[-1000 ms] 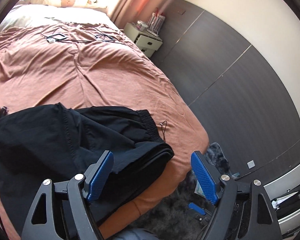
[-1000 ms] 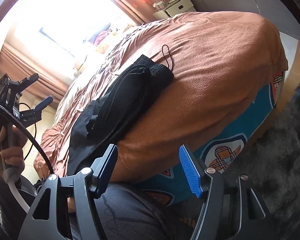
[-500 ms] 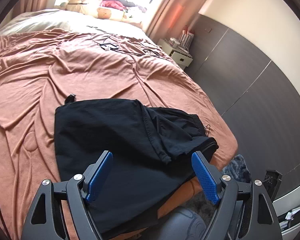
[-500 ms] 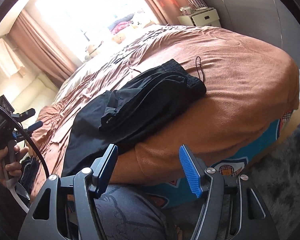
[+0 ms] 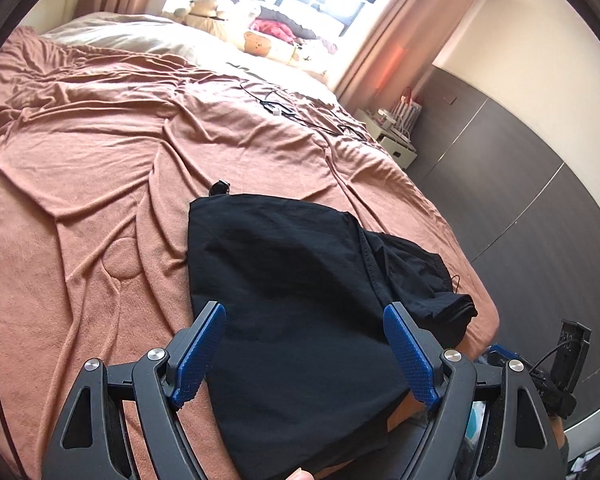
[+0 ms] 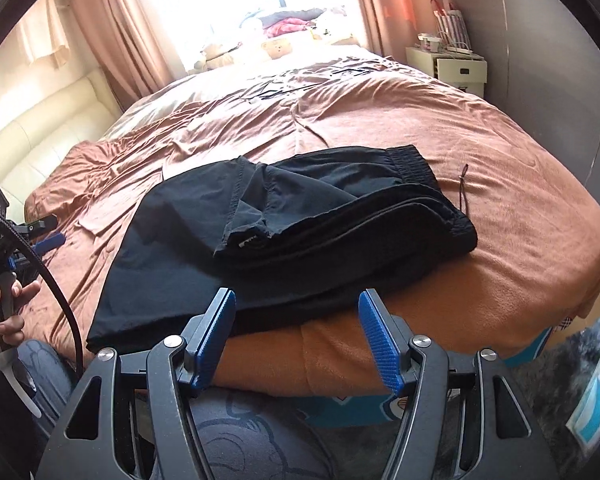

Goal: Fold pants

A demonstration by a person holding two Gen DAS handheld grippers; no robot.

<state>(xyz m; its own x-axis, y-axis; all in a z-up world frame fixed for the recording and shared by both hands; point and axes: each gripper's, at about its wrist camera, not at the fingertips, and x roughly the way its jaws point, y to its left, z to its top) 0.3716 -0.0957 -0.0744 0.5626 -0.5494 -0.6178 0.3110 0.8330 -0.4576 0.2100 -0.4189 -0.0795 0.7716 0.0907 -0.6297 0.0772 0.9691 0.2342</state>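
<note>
Black pants [image 5: 292, 280] lie partly folded on the brown bedspread near the bed's front right corner. The legs are doubled over the waistband part, whose elastic band [image 6: 410, 160] and drawstring [image 6: 462, 188] point right. My left gripper [image 5: 304, 344] is open and empty, held above the near edge of the pants. My right gripper [image 6: 298, 332] is open and empty, just off the bed's front edge, facing the pants [image 6: 284, 220]. The left gripper also shows at the left of the right wrist view [image 6: 46, 236].
The brown bedspread [image 5: 100, 160] is wrinkled, with cables [image 5: 276, 108] lying near the pillows. Plush toys [image 5: 256, 40] sit by the window. A white nightstand [image 6: 456, 66] stands at the far right. A dark wall [image 5: 520, 208] runs along the right. A grey rug [image 6: 560, 380] covers the floor.
Both grippers have risen and swung to face the bed more squarely; the pants now sit centred ahead of each. The pants themselves have not moved.
</note>
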